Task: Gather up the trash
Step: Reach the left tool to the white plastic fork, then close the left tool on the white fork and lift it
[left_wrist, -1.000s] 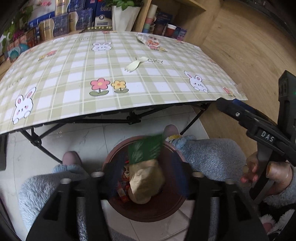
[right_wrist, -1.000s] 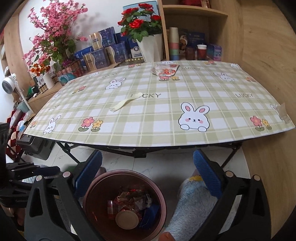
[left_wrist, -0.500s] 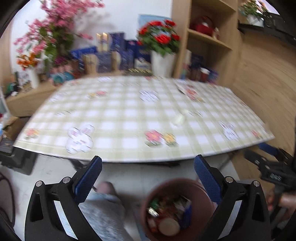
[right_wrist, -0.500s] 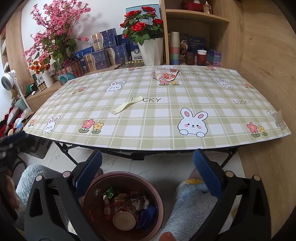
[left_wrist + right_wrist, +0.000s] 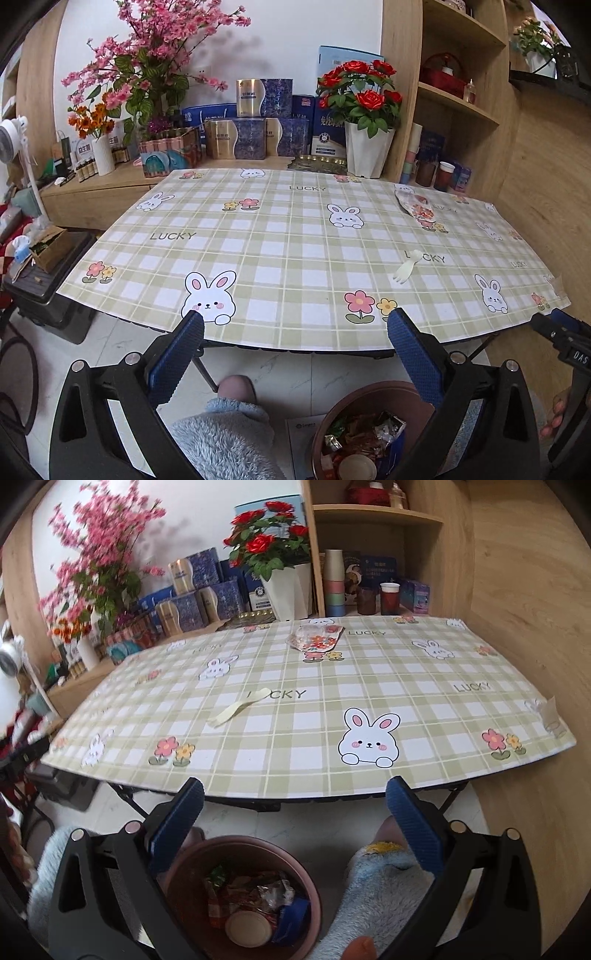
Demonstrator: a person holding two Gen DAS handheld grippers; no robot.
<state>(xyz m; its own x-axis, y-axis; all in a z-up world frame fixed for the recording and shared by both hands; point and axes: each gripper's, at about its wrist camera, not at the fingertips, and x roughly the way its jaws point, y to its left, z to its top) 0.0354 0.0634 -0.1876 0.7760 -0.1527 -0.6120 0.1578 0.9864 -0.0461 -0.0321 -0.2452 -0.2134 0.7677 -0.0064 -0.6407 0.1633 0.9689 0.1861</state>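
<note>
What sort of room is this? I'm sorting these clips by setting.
Most likely a lived-in room at home. A folding table wears a bunny-print cloth, vases of flowers and gift boxes line a wooden sideboard, and a person in fuzzy slippers sits by a small bin.

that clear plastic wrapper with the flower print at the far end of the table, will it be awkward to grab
Probably somewhat. The clear plastic wrapper looks thin and crumpled, so it should be floppy and collapse between the pads. It seems very light, so a nudge could slide it across the smooth tablecloth rather than let a finger get under it. It lies nearly flat, so a low pinch likely works best.
</note>
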